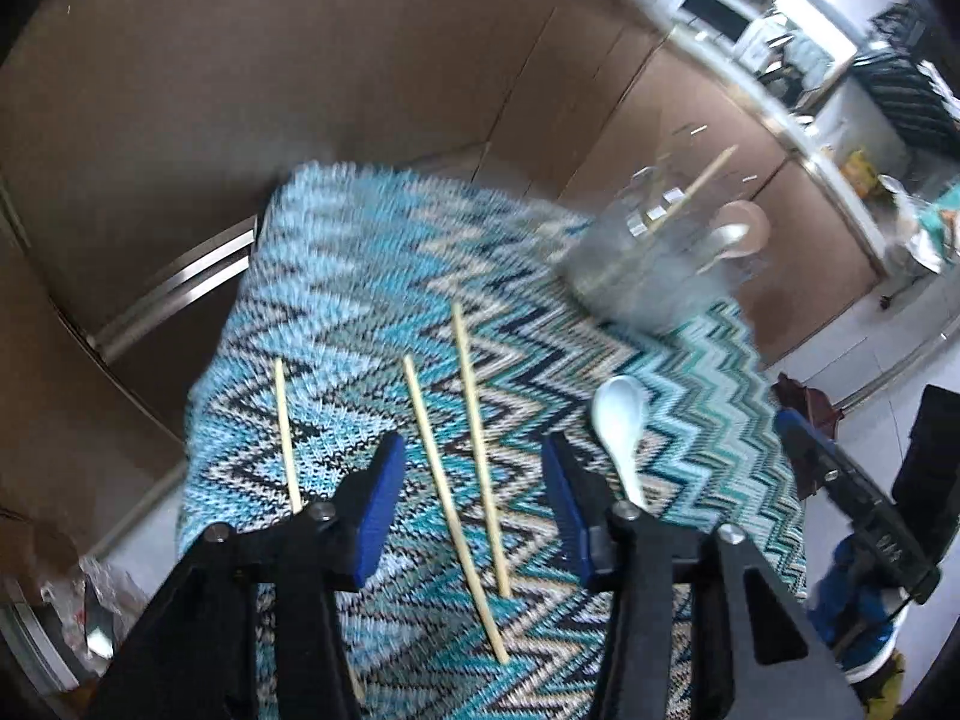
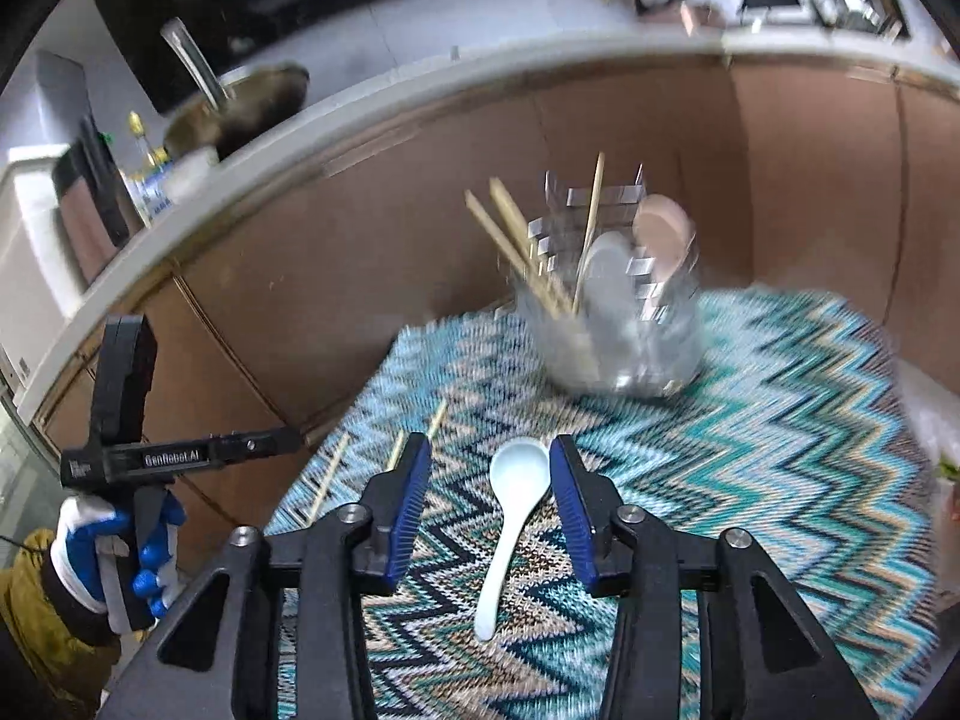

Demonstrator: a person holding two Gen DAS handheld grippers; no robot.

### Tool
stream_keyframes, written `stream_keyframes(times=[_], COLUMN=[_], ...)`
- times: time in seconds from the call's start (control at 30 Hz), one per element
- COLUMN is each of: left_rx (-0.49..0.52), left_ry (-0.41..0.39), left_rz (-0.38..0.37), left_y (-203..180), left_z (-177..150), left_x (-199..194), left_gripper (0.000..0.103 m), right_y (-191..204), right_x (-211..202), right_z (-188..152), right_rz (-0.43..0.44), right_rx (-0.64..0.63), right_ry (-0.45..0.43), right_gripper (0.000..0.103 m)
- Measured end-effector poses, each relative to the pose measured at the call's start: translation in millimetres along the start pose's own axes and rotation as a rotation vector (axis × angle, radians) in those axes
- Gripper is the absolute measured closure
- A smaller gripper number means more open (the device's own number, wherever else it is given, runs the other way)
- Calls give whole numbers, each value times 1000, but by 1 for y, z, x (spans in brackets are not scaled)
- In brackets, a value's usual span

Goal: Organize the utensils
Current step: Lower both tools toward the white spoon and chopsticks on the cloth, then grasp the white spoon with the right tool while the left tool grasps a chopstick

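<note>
Left tool [image 1: 474, 456] angled over 2 chopsticks [image 1: 474, 450], right tool [image 2: 489, 468] straddling spoon [image 2: 510, 528]

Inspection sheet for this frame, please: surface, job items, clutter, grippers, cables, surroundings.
Surface: zigzag-patterned cloth covers the table.
Job's things: white spoon and three loose chopsticks lie on the cloth; clear holder already has chopsticks and spoons in it.
Clutter: nothing seen on the cloth.
Grippers: left gripper open over two chopsticks; right gripper open, straddling the spoon.
Cables: nothing seen.
Surroundings: brown cabinet fronts, counter above.
</note>
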State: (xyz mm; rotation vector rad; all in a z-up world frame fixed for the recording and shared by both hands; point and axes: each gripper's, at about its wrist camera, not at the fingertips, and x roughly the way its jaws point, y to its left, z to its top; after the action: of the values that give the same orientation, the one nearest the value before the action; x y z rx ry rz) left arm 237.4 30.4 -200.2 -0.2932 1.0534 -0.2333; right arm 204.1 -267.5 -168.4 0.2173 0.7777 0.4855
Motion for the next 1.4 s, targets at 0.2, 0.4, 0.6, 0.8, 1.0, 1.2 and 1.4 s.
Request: stream_keyframes(times=[0.2,0.4,0.6,0.8,1.0,1.2,1.4], left_rx=[9,1,17,52,54,53,64], left_ry=[107,156,184,211,238,212,157], left_rz=[27,39,44,62,86,97,93], left_y=[8,13,11,4,5,6,1], left_z=[14,23,27,29,25,22,19], left_x=[45,68,79,87,96,92,73], left_gripper=[63,68,74,82,93,96,97], right_y=[-26,-45,-43,-37,-33,-33,-25], right_x=[77,111,126,137,141,125,93], right_z=[-2,1,5,7,6,7,8], right_rz=[7,56,81,92,104,78,31], right_rx=[-3,10,-36,-91,-151,-160,-175], right_ry=[158,214,244,280,324,289,224], right_gripper=[67,70,75,84,94,96,97])
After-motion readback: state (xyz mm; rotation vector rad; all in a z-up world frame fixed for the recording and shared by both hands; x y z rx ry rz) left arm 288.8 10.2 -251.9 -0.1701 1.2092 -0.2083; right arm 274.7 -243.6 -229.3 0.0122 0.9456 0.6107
